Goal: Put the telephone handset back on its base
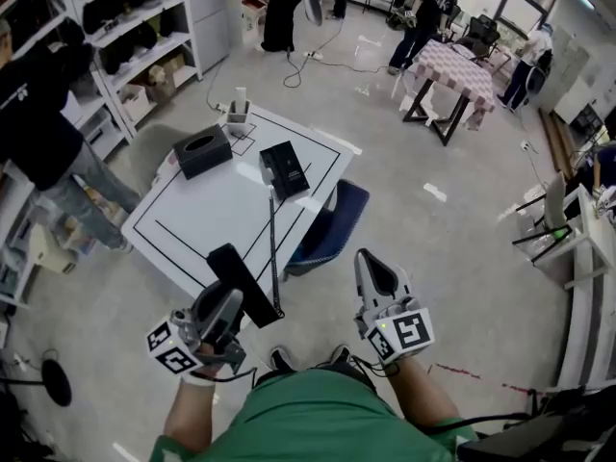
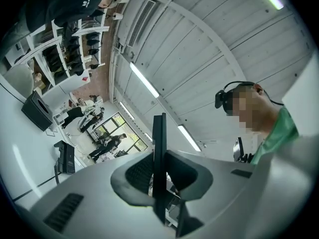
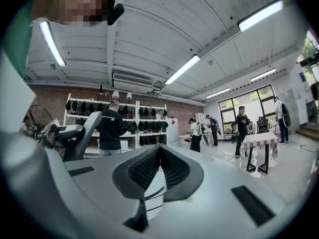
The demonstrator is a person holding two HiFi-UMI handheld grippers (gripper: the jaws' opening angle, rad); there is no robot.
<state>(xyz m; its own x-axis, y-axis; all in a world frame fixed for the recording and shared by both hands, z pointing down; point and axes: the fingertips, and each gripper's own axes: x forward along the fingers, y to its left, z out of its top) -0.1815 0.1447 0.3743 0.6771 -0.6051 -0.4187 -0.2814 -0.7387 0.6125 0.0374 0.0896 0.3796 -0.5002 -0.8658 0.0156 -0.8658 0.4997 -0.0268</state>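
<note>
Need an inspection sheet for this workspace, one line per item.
Surface: white table, with black lines marked on it.
Job's things: handset by the table's near corner; base on the table, bare.
Clutter: tissue box, white holder.
Grippers: left claw shut on handset; right claw shut, empty.
Cables: cord from base toward handset; floor cable.
Surroundings: blue chair, shelves, people standing.
</note>
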